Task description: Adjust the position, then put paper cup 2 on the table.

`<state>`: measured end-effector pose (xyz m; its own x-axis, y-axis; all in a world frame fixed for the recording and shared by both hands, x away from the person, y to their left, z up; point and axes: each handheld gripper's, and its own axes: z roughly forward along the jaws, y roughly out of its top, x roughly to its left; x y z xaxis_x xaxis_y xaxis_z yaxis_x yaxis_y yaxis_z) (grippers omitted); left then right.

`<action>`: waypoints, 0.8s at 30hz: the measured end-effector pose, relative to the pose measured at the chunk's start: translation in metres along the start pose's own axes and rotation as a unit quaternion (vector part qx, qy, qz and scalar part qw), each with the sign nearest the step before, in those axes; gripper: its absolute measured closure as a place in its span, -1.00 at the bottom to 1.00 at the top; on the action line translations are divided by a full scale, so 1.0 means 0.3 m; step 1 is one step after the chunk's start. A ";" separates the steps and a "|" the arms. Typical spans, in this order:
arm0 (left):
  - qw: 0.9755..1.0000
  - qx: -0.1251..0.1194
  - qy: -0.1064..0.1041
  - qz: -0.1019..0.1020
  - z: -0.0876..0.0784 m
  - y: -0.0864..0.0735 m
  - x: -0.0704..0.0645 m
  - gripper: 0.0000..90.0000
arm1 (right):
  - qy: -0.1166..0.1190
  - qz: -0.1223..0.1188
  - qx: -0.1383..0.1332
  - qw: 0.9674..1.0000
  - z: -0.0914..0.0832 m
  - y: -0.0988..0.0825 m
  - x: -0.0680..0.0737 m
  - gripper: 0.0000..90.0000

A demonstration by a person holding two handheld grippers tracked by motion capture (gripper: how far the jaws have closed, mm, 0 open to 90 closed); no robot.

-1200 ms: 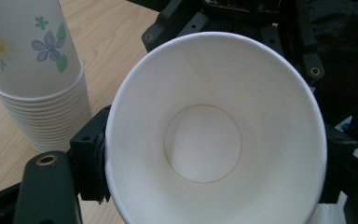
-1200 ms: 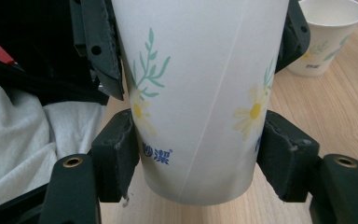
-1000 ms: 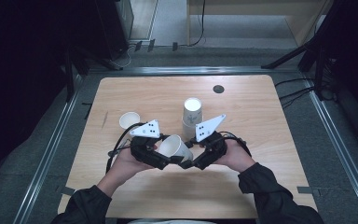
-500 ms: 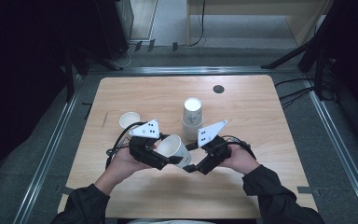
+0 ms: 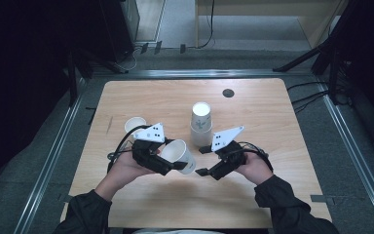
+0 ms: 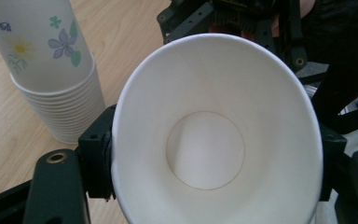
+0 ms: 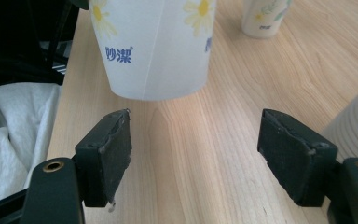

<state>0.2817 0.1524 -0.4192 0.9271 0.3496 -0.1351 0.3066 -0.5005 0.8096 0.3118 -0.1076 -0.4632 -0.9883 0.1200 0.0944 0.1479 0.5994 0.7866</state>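
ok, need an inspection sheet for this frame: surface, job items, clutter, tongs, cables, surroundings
Surface: light wooden table, dark round hole near its far edge.
Job's things: held paper cup, tilted on its side, mouth towards the left gripper view's camera; stack of upside-down cups at centre; single cup upright at left.
Clutter: nothing seen.
Tongs: left tongs shut on the held paper cup's rim; right tongs open, holding nothing, just short of the cup's base.
Cables: black cable trails from the left tongs; more cables lie on the floor beyond.
Surroundings: metal rails around the table, grey floor, dark equipment.
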 end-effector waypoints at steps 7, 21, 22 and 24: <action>1.000 0.015 0.001 0.000 -0.001 -0.004 0.008 -0.44 | -0.028 0.024 -0.003 0.999 -0.017 -0.014 -0.018 -0.42; 0.999 0.045 0.008 0.006 -0.002 -0.024 0.025 -0.44 | -0.064 0.046 -0.017 0.997 -0.077 -0.041 -0.054 -0.44; 0.999 0.048 0.011 0.007 -0.003 -0.027 0.026 -0.44 | -0.066 0.046 -0.014 0.997 -0.079 -0.042 -0.056 -0.44; 0.999 0.051 0.015 0.009 -0.006 -0.031 0.030 -0.44 | -0.072 0.047 -0.014 0.996 -0.086 -0.045 -0.062 -0.44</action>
<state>0.2869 0.1616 -0.4270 0.9261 0.3633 -0.1022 0.3121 -0.5849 0.7486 0.3271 -0.1385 -0.4599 -0.9540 0.2885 0.0814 0.2366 0.5579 0.7955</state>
